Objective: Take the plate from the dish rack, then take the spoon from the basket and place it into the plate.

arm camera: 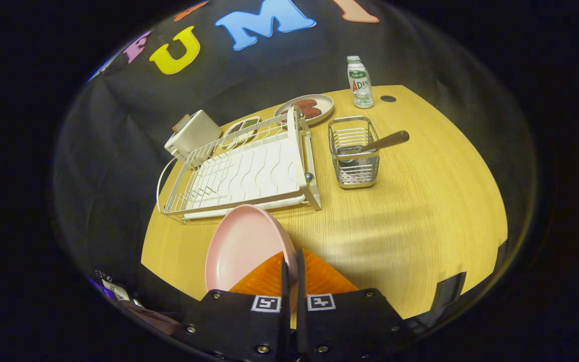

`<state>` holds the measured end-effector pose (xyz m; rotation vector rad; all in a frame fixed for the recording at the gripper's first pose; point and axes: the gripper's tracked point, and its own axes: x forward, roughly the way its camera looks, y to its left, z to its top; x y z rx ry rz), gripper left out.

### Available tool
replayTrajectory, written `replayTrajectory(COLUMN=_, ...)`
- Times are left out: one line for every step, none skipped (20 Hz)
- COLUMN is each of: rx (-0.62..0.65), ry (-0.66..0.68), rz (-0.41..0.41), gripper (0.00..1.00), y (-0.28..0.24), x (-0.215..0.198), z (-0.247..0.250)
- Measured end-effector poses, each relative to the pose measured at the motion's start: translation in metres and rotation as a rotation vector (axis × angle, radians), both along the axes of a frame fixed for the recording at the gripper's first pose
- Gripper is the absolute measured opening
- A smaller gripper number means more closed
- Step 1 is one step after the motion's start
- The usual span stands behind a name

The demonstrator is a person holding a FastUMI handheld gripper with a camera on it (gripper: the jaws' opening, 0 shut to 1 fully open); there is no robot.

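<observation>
Pink plate [242, 246], edge pinched in jaws

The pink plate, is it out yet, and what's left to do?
Yes: the round pink plate is out of the white wire dish rack, pinched on its rim by the gripper. The metal spoon is in the steel wire basket, waiting for its turn.

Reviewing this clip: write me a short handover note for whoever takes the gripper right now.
Gripper: shut on the pink plate, both orange fingers pinching its rim, plate held above the table.
Dish rack: beyond the plate, no dishes in it.
Spoon: in the wire basket right of the rack, handle sticking out.
Done: plate out of the rack.
Left: set the plate down, fetch the spoon, place it in the plate.
</observation>
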<state>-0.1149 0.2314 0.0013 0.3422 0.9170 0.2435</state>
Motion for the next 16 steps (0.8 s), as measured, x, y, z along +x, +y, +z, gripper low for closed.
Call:
replayTrajectory(rx=0.025, ry=0.009, rz=0.001, gripper=0.05, y=0.001, x=0.002, z=-0.006)
replayTrajectory(rx=0.047, ry=0.020, rz=0.005, gripper=0.05, y=0.001, x=0.003, z=-0.013)
replayTrajectory(rx=0.066, ry=0.030, rz=0.013, gripper=0.05, y=0.001, x=0.004, z=-0.018)
replayTrajectory(rx=0.076, ry=0.035, rz=0.023, gripper=0.05, y=0.001, x=0.005, z=-0.023)
replayTrajectory(rx=0.080, ry=0.035, rz=0.034, gripper=0.05, y=0.001, x=0.006, z=-0.026)
replayTrajectory(rx=0.081, ry=0.034, rz=0.041, gripper=0.05, y=-0.001, x=0.006, z=-0.030)
replayTrajectory(rx=0.085, ry=0.037, rz=0.045, gripper=0.05, y=-0.002, x=0.007, z=-0.033)
replayTrajectory(rx=0.092, ry=0.042, rz=0.048, gripper=0.05, y=-0.002, x=0.008, z=-0.037)
replayTrajectory(rx=0.099, ry=0.042, rz=0.053, gripper=0.05, y=-0.002, x=0.008, z=-0.040)
replayTrajectory(rx=0.098, ry=0.047, rz=0.056, gripper=0.05, y=-0.002, x=0.009, z=-0.044)
replayTrajectory(rx=0.090, ry=0.045, rz=0.057, gripper=0.05, y=-0.004, x=0.011, z=-0.048)
replayTrajectory(rx=0.062, ry=0.045, rz=0.059, gripper=0.05, y=-0.007, x=0.013, z=-0.055)
replayTrajectory(rx=0.036, ry=0.048, rz=0.063, gripper=0.05, y=-0.011, x=0.013, z=-0.062)
replayTrajectory(rx=0.030, ry=0.041, rz=0.066, gripper=0.05, y=-0.012, x=0.015, z=-0.061)
replayTrajectory(rx=0.027, ry=0.032, rz=0.069, gripper=0.05, y=-0.012, x=0.016, z=-0.060)
replayTrajectory(rx=0.015, ry=0.023, rz=0.073, gripper=0.05, y=-0.012, x=0.016, z=-0.062)
